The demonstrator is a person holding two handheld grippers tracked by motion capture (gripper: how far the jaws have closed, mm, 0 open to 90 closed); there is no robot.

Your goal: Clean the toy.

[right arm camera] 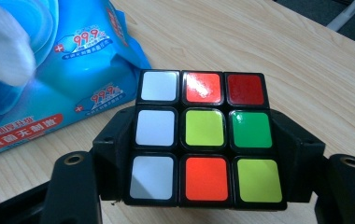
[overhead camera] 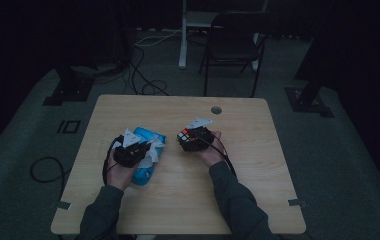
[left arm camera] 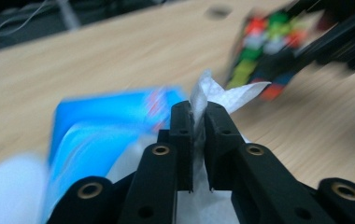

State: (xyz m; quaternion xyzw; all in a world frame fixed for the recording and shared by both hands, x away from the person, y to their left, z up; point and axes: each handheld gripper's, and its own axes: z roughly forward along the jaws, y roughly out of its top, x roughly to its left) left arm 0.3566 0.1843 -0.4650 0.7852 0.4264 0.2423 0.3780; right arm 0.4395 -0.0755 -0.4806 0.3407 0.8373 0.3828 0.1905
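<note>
My left gripper point(overhead camera: 137, 149) hovers over a blue pack of wet wipes point(overhead camera: 147, 172) on the left half of the wooden table point(overhead camera: 178, 205). Seen along its own jaws, the left gripper point(left arm camera: 199, 109) is shut on a white wipe point(left arm camera: 234, 95) that sticks up out of the pack point(left arm camera: 101, 126). My right gripper point(overhead camera: 190, 140) holds a Rubik's cube point(overhead camera: 183, 135) just above the table's middle. In the right gripper view the right gripper point(right arm camera: 206, 140) is shut on the cube point(right arm camera: 203, 128), one jaw on each side. The cube point(left arm camera: 259, 51) is blurred beyond the wipe.
The blue pack point(right arm camera: 73, 74) lies close to the left of the cube. A round cable hole point(overhead camera: 216, 110) sits near the table's far edge. A dark chair point(overhead camera: 233, 45) and cables point(overhead camera: 143, 80) are on the floor behind the table.
</note>
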